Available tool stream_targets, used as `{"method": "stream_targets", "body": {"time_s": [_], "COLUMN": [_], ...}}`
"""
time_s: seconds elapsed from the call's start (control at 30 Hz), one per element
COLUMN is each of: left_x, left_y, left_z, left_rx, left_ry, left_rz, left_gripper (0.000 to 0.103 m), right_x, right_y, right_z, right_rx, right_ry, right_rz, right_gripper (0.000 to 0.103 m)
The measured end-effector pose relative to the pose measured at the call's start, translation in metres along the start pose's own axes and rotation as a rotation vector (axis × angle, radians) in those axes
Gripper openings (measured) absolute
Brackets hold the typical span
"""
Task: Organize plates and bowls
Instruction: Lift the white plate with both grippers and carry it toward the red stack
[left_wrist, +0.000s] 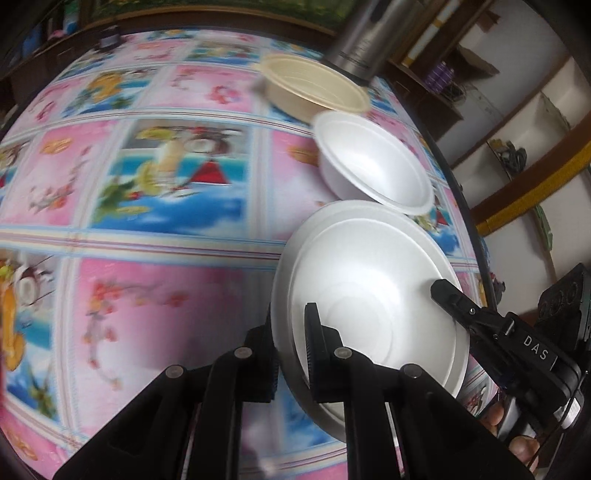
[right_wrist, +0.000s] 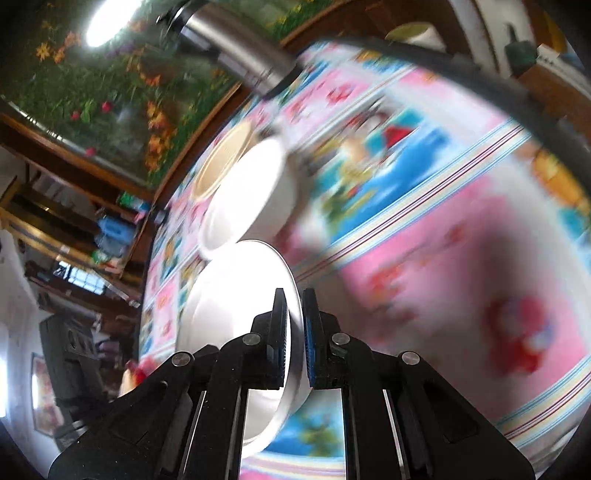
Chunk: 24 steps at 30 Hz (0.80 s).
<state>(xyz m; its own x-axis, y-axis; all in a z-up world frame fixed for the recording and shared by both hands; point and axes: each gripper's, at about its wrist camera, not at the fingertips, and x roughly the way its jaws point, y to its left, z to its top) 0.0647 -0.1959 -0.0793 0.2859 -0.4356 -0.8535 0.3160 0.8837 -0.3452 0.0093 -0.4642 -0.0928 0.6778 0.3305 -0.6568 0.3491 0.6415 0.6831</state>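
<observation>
A white foam plate (left_wrist: 369, 280) with a deep centre is held between both grippers above the cartoon-patterned tablecloth (left_wrist: 147, 295); a second rim shows just under it. My left gripper (left_wrist: 290, 325) is shut on its near left rim. My right gripper (left_wrist: 443, 291) pinches the opposite rim, one finger lying on the inside. In the right wrist view the right gripper (right_wrist: 294, 299) is shut edge-on over the plate (right_wrist: 236, 295). Just beyond stand a white foam bowl (left_wrist: 373, 162) (right_wrist: 251, 184) and a cream bowl (left_wrist: 314, 85) (right_wrist: 221, 162).
A steel flask (left_wrist: 362, 37) (right_wrist: 240, 48) stands behind the cream bowl near the table's far edge. Shelves (left_wrist: 517, 122) with clutter run along the wall past the table's right edge. A flower picture (right_wrist: 110, 85) hangs behind the table.
</observation>
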Motion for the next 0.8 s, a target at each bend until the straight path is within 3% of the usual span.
{"method": "stream_targets", "body": {"time_s": [0.23, 0.4, 0.57, 0.8], "left_x": [-0.063, -0.107, -0.155, -0.200], "left_y": [0.053, 0.101, 0.148, 0.221], "left_z": [-0.010, -0.018, -0.028, -0.050], "left_rx": [-0.044, -0.120, -0.183, -0.294], "left_ry": [-0.117, -0.185, -0.268, -0.313], "left_rz": [0.040, 0.056, 0.123, 0.208], "left_gripper": [0.010, 0.010, 0.011, 0.011], "right_x": [0.037, 0.054, 0.080, 0.130], "right_y": [0.050, 0.111, 0.177, 0.263], "right_z": [-0.025, -0.046, -0.071, -0.123], "right_rx": [-0.023, -0.128, -0.230, -0.364], "right_ry": [0.129, 0.174, 0.235, 0.340], "right_rz": [0.110, 0.159, 0.220, 0.276], "right_gripper": [0.008, 0.008, 0.008, 0.008]}}
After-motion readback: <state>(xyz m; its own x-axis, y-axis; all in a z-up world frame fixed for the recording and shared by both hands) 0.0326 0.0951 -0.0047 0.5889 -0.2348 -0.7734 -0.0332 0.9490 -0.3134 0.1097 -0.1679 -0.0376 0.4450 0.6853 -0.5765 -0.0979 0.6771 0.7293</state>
